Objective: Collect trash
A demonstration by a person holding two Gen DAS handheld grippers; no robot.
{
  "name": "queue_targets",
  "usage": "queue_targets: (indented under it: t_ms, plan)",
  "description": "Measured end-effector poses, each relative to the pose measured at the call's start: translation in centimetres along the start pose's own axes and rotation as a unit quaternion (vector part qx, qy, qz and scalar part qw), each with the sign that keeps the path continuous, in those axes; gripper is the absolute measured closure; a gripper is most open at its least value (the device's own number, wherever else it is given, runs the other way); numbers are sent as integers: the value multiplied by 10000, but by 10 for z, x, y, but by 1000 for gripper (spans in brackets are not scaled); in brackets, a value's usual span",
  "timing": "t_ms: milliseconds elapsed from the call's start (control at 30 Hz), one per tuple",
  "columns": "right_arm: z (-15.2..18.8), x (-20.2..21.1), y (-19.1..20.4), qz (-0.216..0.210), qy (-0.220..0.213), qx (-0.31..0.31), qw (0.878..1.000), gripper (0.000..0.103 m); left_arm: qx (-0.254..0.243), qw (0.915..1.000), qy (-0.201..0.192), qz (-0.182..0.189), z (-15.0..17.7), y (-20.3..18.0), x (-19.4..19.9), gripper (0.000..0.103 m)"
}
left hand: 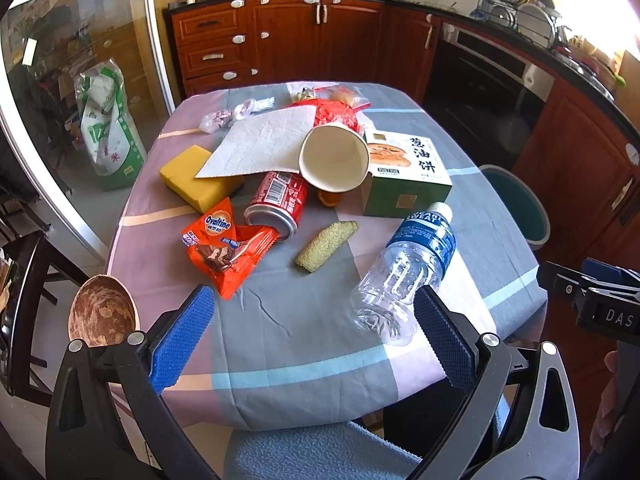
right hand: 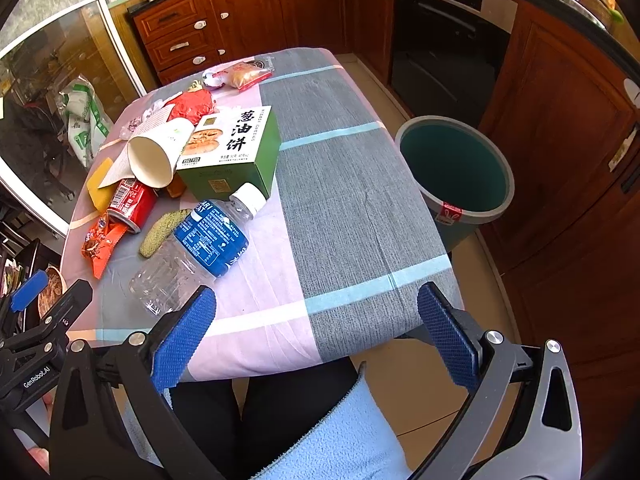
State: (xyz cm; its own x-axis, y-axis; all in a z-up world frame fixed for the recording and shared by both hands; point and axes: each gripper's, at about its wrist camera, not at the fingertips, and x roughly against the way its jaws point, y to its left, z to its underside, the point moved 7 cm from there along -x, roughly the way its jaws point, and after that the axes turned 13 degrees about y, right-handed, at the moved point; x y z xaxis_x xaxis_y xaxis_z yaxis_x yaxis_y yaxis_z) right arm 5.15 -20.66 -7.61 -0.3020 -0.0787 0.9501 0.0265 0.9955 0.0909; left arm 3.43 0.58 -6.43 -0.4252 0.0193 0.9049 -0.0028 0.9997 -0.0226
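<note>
Trash lies on the table: an empty clear bottle (left hand: 404,268) with a blue label, a red can (left hand: 278,204) on its side, an orange Ovaltine wrapper (left hand: 224,246), a paper cup (left hand: 334,158), a green box (left hand: 404,172), a paper towel (left hand: 260,140) and a yellow sponge (left hand: 196,178). A green bin (right hand: 456,168) stands on the floor right of the table. My left gripper (left hand: 312,340) is open and empty above the near table edge, the bottle's base by its right finger. My right gripper (right hand: 316,336) is open and empty over the near edge, right of the bottle (right hand: 200,244).
A green scrub pad (left hand: 326,244) lies mid-table, and food bags (left hand: 340,98) sit at the far end. The tablecloth (right hand: 352,200) is bare on its right half. Wooden cabinets and an oven (right hand: 448,44) stand behind. A brown bowl (left hand: 102,312) sits left of the table.
</note>
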Motion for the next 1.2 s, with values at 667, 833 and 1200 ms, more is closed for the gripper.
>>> queue_targets:
  t_ms: [667,833,1200]
  plan:
    - [1,-3,-2,11,56,-78,10000,6,-67,9999,77,47,2,-2,-6,4]
    - [1,-4,-4,6,63,-119,9999,6,-105,9999,85,41,3,-4,-7,4]
    - [1,-6,-4,9,105,-125,9999,6,-123,9998,133,42,4,-5,-9,4]
